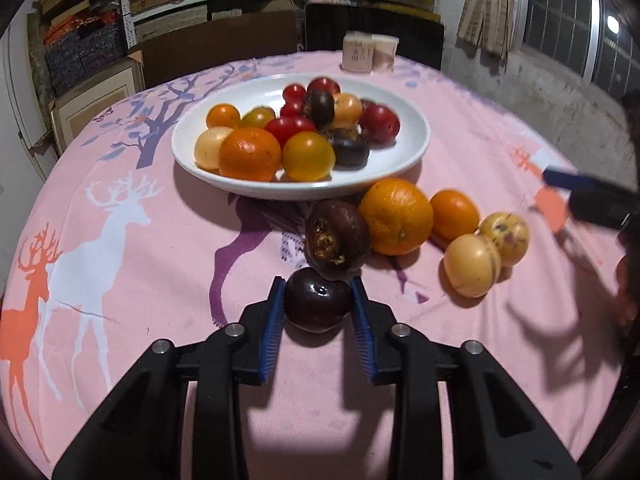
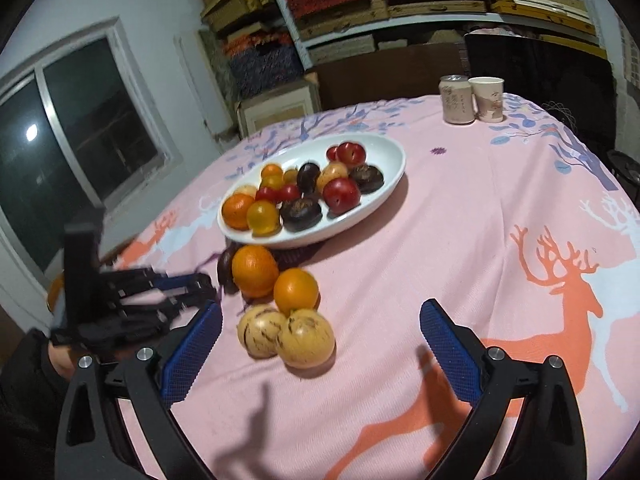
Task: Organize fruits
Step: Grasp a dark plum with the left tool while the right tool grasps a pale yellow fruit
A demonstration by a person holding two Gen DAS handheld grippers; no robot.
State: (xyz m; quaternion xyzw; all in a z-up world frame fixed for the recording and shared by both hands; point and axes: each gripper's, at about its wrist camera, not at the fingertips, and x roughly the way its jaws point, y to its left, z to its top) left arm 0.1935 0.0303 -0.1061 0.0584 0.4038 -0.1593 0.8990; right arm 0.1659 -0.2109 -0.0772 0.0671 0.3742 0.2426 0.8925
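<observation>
A white oval plate [image 1: 404,148] [image 2: 384,152] holds several oranges, red plums, yellow and dark fruits. My left gripper [image 1: 318,292] is shut on a dark plum [image 1: 318,300] just above the pink tablecloth. In front of it lie a dark water chestnut [image 1: 336,240], a large orange [image 1: 396,216] [image 2: 255,270], a small orange [image 1: 454,214] [image 2: 296,290] and two yellow melons [image 1: 472,264] [image 2: 306,338]. My right gripper [image 2: 320,320] is open and empty, its jaws wide on either side of the melons, just short of them. The left gripper shows in the right wrist view [image 2: 208,282].
A can [image 2: 456,98] and a paper cup [image 2: 488,98] stand at the table's far edge. Shelves with boxes and a dark chair stand behind the table. The round table's edge drops off at the left and right.
</observation>
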